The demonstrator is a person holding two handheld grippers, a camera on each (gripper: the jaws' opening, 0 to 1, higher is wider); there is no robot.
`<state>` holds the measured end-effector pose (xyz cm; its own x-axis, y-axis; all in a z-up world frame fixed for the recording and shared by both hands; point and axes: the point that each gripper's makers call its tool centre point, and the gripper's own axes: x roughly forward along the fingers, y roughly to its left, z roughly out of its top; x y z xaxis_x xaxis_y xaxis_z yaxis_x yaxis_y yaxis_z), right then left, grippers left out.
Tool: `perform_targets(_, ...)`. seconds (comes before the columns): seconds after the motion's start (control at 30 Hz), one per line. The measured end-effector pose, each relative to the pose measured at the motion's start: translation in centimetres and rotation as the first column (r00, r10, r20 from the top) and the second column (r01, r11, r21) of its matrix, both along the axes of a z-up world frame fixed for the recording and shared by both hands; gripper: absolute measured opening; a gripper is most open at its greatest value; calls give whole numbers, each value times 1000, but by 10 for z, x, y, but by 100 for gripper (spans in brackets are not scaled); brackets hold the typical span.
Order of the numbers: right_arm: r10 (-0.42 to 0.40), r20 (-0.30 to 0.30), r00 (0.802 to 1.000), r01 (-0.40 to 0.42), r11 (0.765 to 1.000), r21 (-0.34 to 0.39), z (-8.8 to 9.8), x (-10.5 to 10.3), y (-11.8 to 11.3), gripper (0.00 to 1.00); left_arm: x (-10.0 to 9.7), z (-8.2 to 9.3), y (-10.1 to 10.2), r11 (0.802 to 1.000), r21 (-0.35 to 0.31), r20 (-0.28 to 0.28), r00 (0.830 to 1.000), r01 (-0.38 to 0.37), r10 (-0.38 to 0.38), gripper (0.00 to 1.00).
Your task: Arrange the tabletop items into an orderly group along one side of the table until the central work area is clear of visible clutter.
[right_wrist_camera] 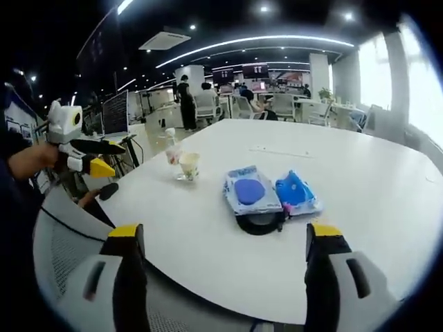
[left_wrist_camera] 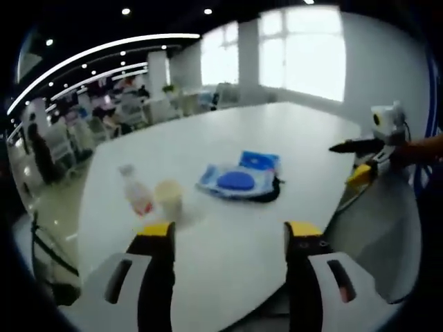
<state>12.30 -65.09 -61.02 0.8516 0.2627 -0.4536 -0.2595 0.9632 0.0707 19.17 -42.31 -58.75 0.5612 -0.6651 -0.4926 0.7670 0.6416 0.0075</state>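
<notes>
On the white table (left_wrist_camera: 228, 131) lie a clear bottle with a red label (left_wrist_camera: 136, 191), a cream cup (left_wrist_camera: 169, 198), two blue packets (left_wrist_camera: 239, 178) and a black round object (left_wrist_camera: 266, 196) under them. My left gripper (left_wrist_camera: 232, 232) hovers open over the near table edge, short of the cup. In the right gripper view the same bottle (right_wrist_camera: 170, 149), cup (right_wrist_camera: 188, 165), blue packets (right_wrist_camera: 266, 191) and black object (right_wrist_camera: 257, 223) sit past my open right gripper (right_wrist_camera: 225, 238). The other gripper (left_wrist_camera: 370, 149) enters from the right, held by a hand.
A grey mesh chair back (right_wrist_camera: 66, 238) stands at the table's near edge. The left gripper (right_wrist_camera: 86, 155) shows at the left, held by a hand. Far behind are office chairs, desks, seated and standing people (right_wrist_camera: 185, 102), and bright windows (left_wrist_camera: 304, 52).
</notes>
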Motion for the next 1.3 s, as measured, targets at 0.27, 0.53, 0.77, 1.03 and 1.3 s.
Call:
perform_targets(0.27, 1, -11, 1000, -1, 998, -61, -3, 9, -21, 100, -12, -16, 14, 995, -56, -34, 996, -83, 81, 79)
perform_targets(0.53, -48, -35, 998, 47, 999, -10, -16, 16, -32, 100, -13, -30, 16, 997, 13, 32, 996, -83, 82, 91)
perform_targets(0.77, -34, -26, 999, 33, 999, -34, -18, 17, -30, 100, -17, -31, 4, 999, 5, 70, 996, -48, 48, 100)
perform_targets(1.03, 22, -38, 999, -26, 995, -95, -25, 15, -22, 99, -16, -38, 8, 996, -17, 1, 996, -88, 88, 99)
perform_targets(1.3, 34, -59, 998, -39, 994, -97, -28, 16, -22, 98, -10, -37, 15, 991, -42, 0, 992, -125, 125, 96)
